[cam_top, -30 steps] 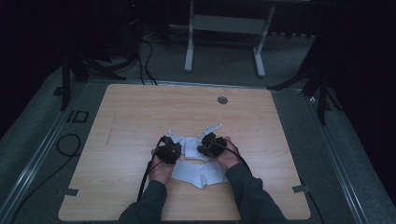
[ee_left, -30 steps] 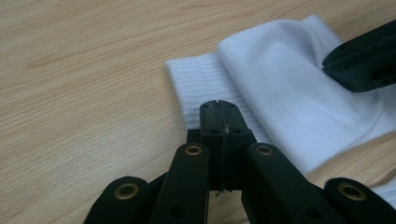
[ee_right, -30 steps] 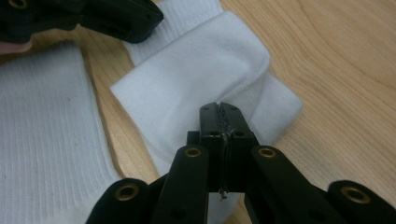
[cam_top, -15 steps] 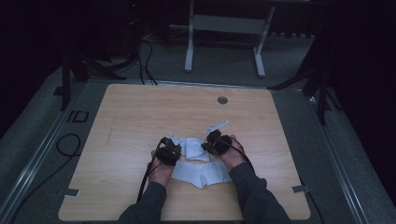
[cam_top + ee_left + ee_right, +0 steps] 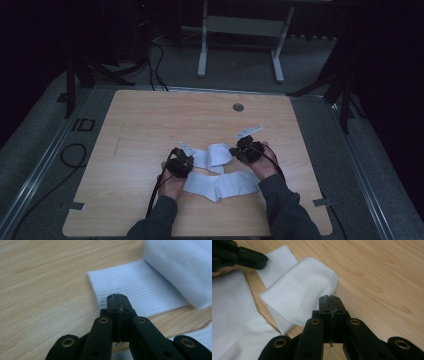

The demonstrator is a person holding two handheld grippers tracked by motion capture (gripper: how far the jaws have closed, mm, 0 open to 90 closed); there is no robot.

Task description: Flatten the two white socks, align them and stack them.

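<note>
Left gripper (image 5: 117, 298) clenched empty over ribbed sock cuff (image 5: 135, 293), right gripper (image 5: 329, 300) clenched empty beside folded sock (image 5: 299, 296).

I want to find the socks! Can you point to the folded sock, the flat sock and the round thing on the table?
folded sock (image 5: 214, 155), high view, middle of its folded part.
flat sock (image 5: 225, 185), high view, its middle bend.
round thing (image 5: 238, 107), high view, its centre, set in the table top.
</note>
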